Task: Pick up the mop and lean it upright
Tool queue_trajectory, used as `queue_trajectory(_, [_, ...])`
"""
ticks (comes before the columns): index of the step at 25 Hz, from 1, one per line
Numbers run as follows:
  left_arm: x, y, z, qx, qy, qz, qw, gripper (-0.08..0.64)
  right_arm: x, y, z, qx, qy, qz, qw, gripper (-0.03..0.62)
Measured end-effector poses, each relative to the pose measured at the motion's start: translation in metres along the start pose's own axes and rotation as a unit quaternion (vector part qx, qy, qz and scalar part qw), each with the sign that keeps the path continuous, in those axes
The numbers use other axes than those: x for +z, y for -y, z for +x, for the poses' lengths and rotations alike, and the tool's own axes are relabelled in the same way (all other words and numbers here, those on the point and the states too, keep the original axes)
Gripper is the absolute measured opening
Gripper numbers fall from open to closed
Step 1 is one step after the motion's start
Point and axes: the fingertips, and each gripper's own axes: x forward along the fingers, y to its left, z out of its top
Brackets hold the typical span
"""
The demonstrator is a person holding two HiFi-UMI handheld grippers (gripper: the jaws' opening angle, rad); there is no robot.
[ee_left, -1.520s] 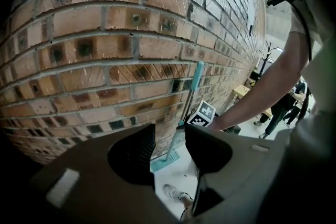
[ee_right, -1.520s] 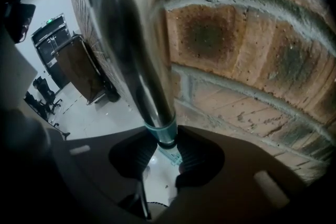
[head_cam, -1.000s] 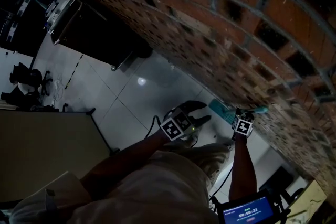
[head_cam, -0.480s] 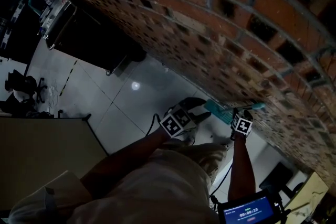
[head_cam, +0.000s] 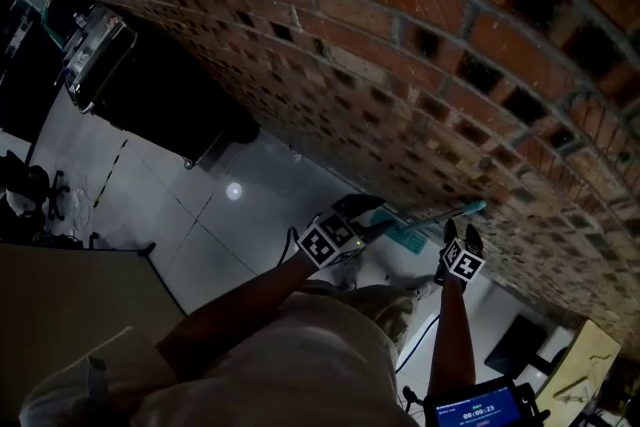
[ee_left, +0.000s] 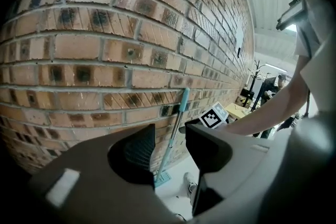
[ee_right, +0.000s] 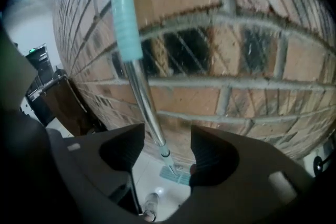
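The mop stands upright, leaning on the brick wall [head_cam: 450,65]: teal grip [ee_right: 126,18] at the top, silver pole [ee_right: 144,107], flat teal head [ee_right: 176,176] on the floor. In the head view the mop [head_cam: 440,212] lies between both hands. My right gripper [ee_right: 167,144] is open; its jaws have just been opening, and the pole shows in the gap without touching either pad. My left gripper [ee_left: 170,147] is open and holds nothing; the mop [ee_left: 176,128] stands beyond it. In the head view the left gripper [head_cam: 370,215] sits left of the mop head and the right gripper [head_cam: 460,233] just below the grip.
The brick wall fills the space ahead. A dark metal trolley [head_cam: 150,75] stands by the wall at the far left and a tan tabletop [head_cam: 70,305] is at my left. A cable and my shoe [ee_right: 149,202] lie on the pale tiled floor under the grippers.
The right gripper's jaws have spread away from the mop pole. Both hands have risen a little. The mop stays leaning on the wall.
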Motion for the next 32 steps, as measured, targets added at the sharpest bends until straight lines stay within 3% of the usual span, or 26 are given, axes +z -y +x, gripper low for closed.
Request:
queue_trajectory(6, [0.045,-0.003,-0.015,-0.014,0.051,0.007,0.9986,0.202,0.072,-0.015,-0.091,0.021,0.106,0.007,0.994,0.279])
queue_trajectory(16, [0.095,0.004,-0.031,-0.033,0.108,0.008,0.9936,0.201,0.162,-0.039,-0.253,0.03,0.258,-0.029,0.965,0.25])
queue_trajectory(23, [0.112,0.024,-0.031,-0.05,0.121,0.012,0.9914,0.201,0.171,-0.035,-0.318,0.018,0.298,-0.056,0.953,0.224])
queue_trajectory(28, [0.136,0.051,-0.03,-0.066,0.15,-0.012,0.9865,0.199,0.176,-0.002,-0.349,0.01,0.322,-0.041,0.946,0.211])
queue_trajectory(32, [0.15,0.08,-0.02,-0.079,0.157,-0.006,0.9845,0.196,0.173,0.028,-0.375,0.008,0.337,-0.006,0.942,0.207])
